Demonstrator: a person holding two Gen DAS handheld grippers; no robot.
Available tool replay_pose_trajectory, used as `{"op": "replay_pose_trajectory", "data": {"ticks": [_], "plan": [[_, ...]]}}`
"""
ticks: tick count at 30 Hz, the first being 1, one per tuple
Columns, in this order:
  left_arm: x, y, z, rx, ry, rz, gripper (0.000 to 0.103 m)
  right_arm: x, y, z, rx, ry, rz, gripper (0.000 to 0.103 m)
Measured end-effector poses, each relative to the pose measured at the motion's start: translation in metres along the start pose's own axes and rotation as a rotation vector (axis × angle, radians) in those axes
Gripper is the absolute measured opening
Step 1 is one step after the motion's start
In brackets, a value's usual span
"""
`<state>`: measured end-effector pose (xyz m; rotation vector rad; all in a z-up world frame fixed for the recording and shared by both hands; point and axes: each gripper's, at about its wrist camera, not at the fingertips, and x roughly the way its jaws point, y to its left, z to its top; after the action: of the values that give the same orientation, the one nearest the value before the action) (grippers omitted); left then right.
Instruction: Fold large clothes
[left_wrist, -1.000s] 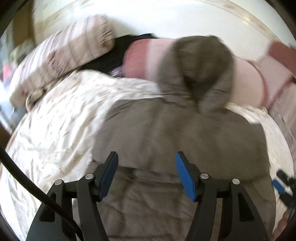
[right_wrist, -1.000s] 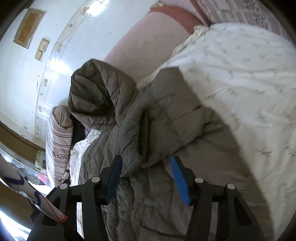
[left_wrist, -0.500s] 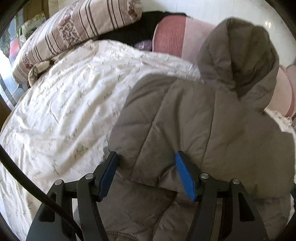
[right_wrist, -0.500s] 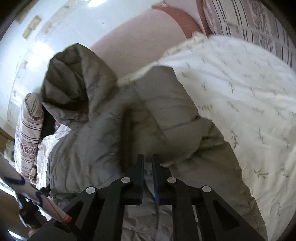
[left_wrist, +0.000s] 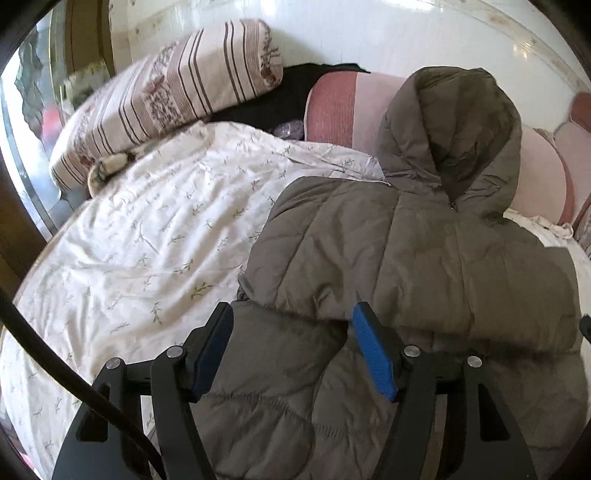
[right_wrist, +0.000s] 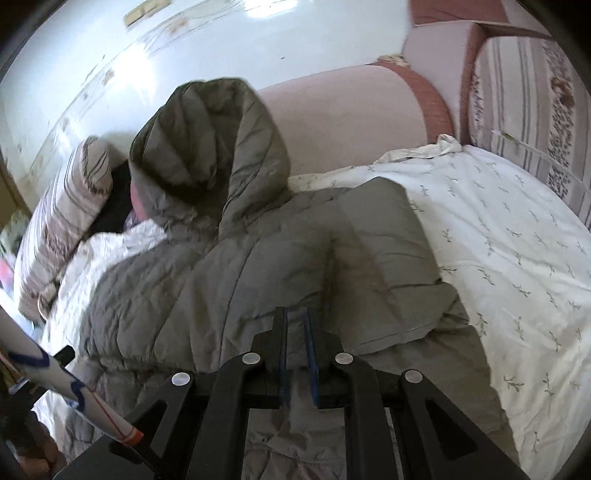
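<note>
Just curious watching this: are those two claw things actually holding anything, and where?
The right gripper pinches the grey puffer jacket by a fold of fabric low on its body. The left gripper stands open over the jacket, holding nothing.

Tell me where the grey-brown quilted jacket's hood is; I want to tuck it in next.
In both wrist views the hood stands at the far end of the grey-brown quilted jacket, propped against the pink padded headboard, right of the striped pillow.

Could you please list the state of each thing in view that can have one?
puffer jacket: lying on the bed, sleeves folded in.
hood: propped up against the pink bolster.
left gripper: open over the jacket.
right gripper: shut on jacket fabric.
</note>
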<state>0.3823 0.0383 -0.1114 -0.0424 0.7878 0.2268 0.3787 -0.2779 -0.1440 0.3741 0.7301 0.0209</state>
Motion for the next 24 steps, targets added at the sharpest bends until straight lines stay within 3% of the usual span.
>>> {"op": "replay_pose_trajectory", "data": {"ticks": [5, 8, 11, 18, 20, 24], "plan": [[0.007, -0.009, -0.007, 0.033, -0.019, -0.024, 0.067, 0.021, 0.004, -0.007, -0.041, 0.030, -0.070, 0.012], [0.027, -0.016, -0.015, 0.026, 0.057, -0.062, 0.067, 0.039, 0.000, -0.013, -0.039, 0.074, -0.124, 0.014], [0.044, -0.023, -0.022, 0.047, 0.105, -0.023, 0.067, 0.049, -0.005, -0.014, -0.010, 0.103, -0.132, 0.018], [0.040, -0.030, -0.018, 0.083, 0.083, -0.008, 0.068, 0.053, -0.008, -0.015, -0.001, 0.117, -0.134, 0.020], [0.037, -0.027, -0.015, 0.054, 0.087, -0.034, 0.068, 0.044, -0.002, -0.013, -0.012, 0.090, -0.178, 0.021], [0.028, -0.021, -0.009, 0.010, 0.067, -0.049, 0.068, 0.015, 0.025, -0.007, -0.104, -0.077, -0.212, 0.024]]}}
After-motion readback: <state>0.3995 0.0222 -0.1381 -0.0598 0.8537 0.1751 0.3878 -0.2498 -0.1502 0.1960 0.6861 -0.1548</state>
